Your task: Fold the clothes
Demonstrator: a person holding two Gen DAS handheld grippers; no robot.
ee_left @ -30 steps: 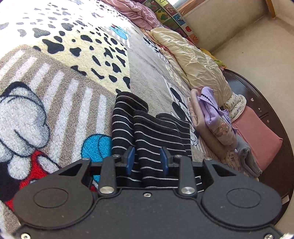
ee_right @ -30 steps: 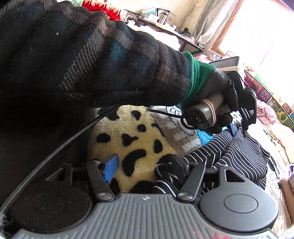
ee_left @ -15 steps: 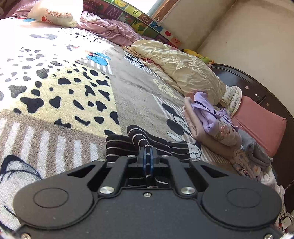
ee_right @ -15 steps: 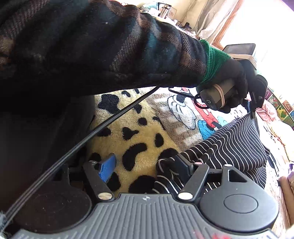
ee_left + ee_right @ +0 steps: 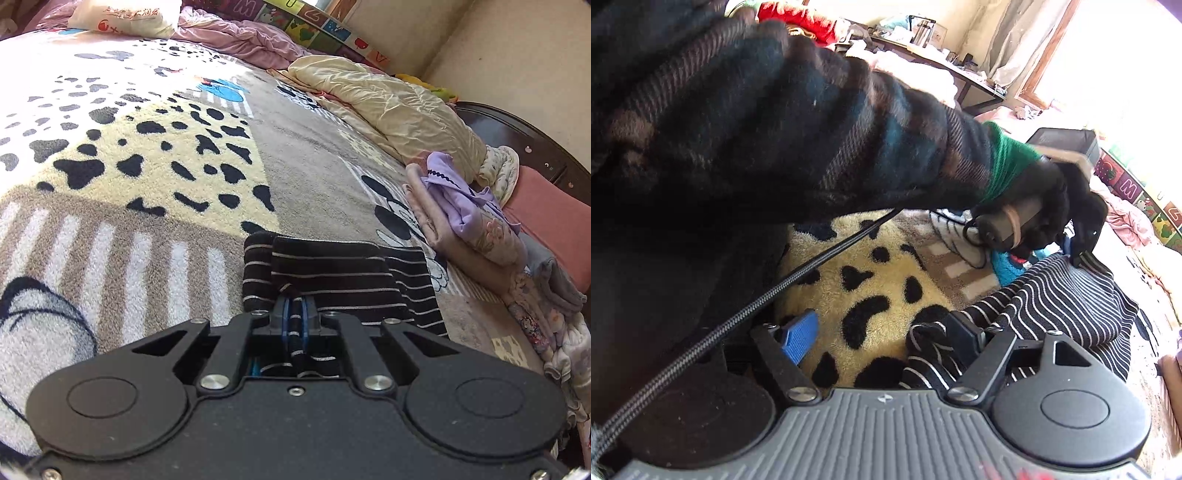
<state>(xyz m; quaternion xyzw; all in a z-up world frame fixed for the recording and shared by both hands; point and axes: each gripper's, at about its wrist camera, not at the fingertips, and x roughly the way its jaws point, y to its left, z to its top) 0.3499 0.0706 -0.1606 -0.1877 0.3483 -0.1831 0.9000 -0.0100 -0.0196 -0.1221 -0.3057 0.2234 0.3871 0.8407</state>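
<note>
A: The garment is black with thin white stripes.
B: And the blanket under it?
A: Cream with black spots, beside grey-and-white stripes and a plain grey patch.
B: The folded pile?
A: Lilac over dusty pink. The sleeve is dark plaid, its cuff green.

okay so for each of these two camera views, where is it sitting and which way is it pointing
Left wrist: rides on the left gripper, low over the cartoon blanket, facing the folded clothes pile; its fingers pinch the striped garment.
Right wrist: rides on the right gripper, jaws apart, facing the window; the person's plaid sleeve and gloved left hand cross it.
Shared: striped garment, blanket, left gripper.
</note>
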